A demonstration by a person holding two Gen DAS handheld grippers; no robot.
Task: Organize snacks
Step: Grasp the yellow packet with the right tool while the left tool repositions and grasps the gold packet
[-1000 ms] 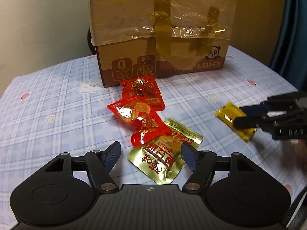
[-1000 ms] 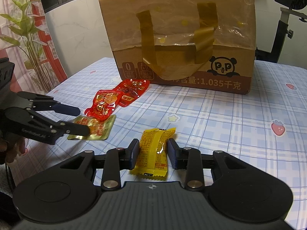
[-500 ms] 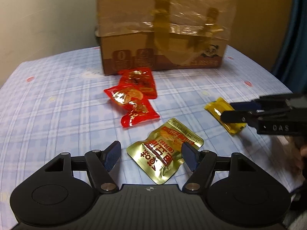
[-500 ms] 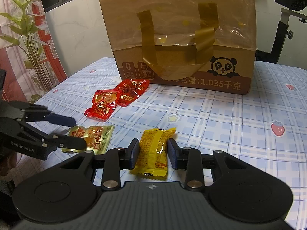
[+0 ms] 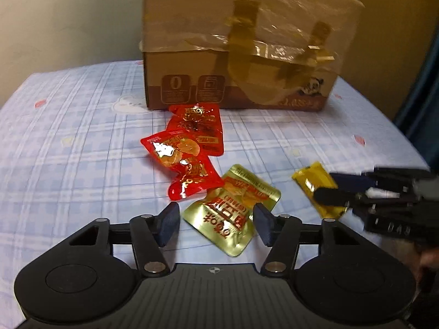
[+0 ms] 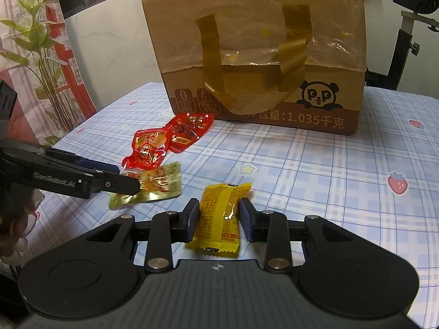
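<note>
A gold foil snack packet (image 5: pixel 233 208) lies on the checked tablecloth between the fingers of my left gripper (image 5: pixel 215 226). The jaws are closing on it; the right pad touches it and a small gap shows at the left pad. A yellow snack packet (image 6: pixel 216 205) lies flat with my right gripper (image 6: pixel 219 220) shut on its long sides. In the left wrist view the right gripper (image 5: pixel 325 186) reaches in over the yellow packet (image 5: pixel 312 181). In the right wrist view the left gripper (image 6: pixel 124 177) covers one end of the gold packet (image 6: pixel 159 186).
Two red snack packets (image 5: pixel 183 164) (image 5: pixel 200 126) overlap just beyond the gold one. A large cardboard box (image 6: pixel 260 54) with taped plastic over its top stands behind them. A potted plant (image 6: pixel 41 41) is off the table's left side, an exercise machine (image 6: pixel 406 27) at the back right.
The left gripper's jaws have narrowed around the gold packet, and the packet now looks buckled at one end. The right gripper and the yellow packet have not moved.
</note>
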